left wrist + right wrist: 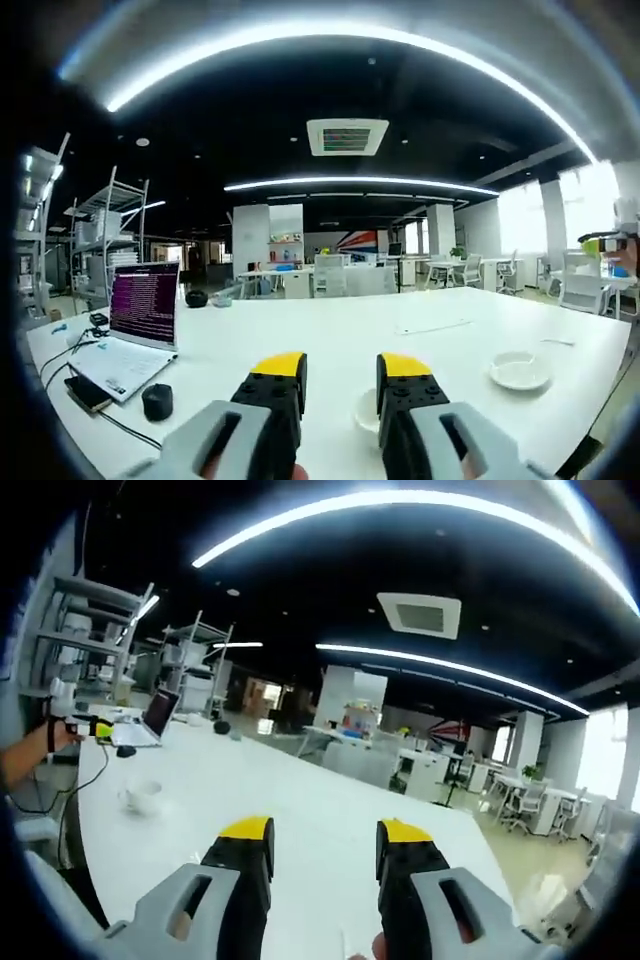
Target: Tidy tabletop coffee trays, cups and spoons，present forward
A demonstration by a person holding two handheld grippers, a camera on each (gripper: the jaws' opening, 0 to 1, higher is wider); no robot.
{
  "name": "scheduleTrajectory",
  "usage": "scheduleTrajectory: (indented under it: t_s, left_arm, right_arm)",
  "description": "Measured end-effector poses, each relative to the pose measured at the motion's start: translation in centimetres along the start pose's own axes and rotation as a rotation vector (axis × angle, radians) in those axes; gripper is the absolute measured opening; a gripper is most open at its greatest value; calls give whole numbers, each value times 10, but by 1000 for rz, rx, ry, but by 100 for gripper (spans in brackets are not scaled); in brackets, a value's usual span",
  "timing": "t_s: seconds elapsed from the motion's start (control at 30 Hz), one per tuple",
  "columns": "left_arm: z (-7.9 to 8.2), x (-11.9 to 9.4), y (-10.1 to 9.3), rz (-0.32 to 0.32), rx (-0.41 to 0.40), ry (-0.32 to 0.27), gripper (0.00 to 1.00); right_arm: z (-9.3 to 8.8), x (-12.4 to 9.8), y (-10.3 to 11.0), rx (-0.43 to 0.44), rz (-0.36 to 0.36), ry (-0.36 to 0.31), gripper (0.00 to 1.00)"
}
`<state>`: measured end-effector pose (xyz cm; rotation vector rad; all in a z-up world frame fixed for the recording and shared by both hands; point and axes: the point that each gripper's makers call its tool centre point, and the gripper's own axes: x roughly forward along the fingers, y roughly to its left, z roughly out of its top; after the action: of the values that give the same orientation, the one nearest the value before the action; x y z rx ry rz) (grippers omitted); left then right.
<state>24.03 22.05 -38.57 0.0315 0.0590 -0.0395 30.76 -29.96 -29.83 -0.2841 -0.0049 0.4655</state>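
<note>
Saucer (518,371) and cup (368,409) sit on the white table (330,340), both grippers held above it with nothing in them.

In the left gripper view, the left gripper (342,378) has its jaws spread apart and empty; the cup stands just behind the right-hand jaw, partly hidden by it, and the saucer lies further to the right, well apart from the cup. A laptop (135,325), a phone (87,393) and a small black object (157,401) lie at the table's left end. In the right gripper view, the right gripper (322,852) also has its jaws apart and empty above the table, with a blurred cup (141,795) far off to the left and a hand (55,736) near the left edge.
</note>
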Motion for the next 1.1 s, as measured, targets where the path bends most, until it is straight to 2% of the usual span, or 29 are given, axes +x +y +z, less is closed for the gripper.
scheduleTrajectory:
  t_s: [0.3,0.37,0.47,0.53,0.7,0.8,1.1]
  left_arm:
    - [1,8,5,-15,16,40,29]
    - [0,10,7,-17,28,54,30]
    - [0,13,9,-15,45,63,34]
    - [0,13,10,-14,54,67,34]
    - [0,19,17,-7,48,82,35]
    - [-2,22,15,-24,45,101,33]
    - [-6,29,12,-50,67,143,34]
  right_arm:
    - [26,37,49,-50,121,5,41]
    - [31,48,66,-37,170,13,41]
    - [38,62,84,-55,202,19,41]
    - [41,68,92,-66,219,25,41]
    - [50,89,132,-107,293,46,41]
    - [55,101,152,-140,329,58,41]
    - [65,125,194,-193,409,92,41]
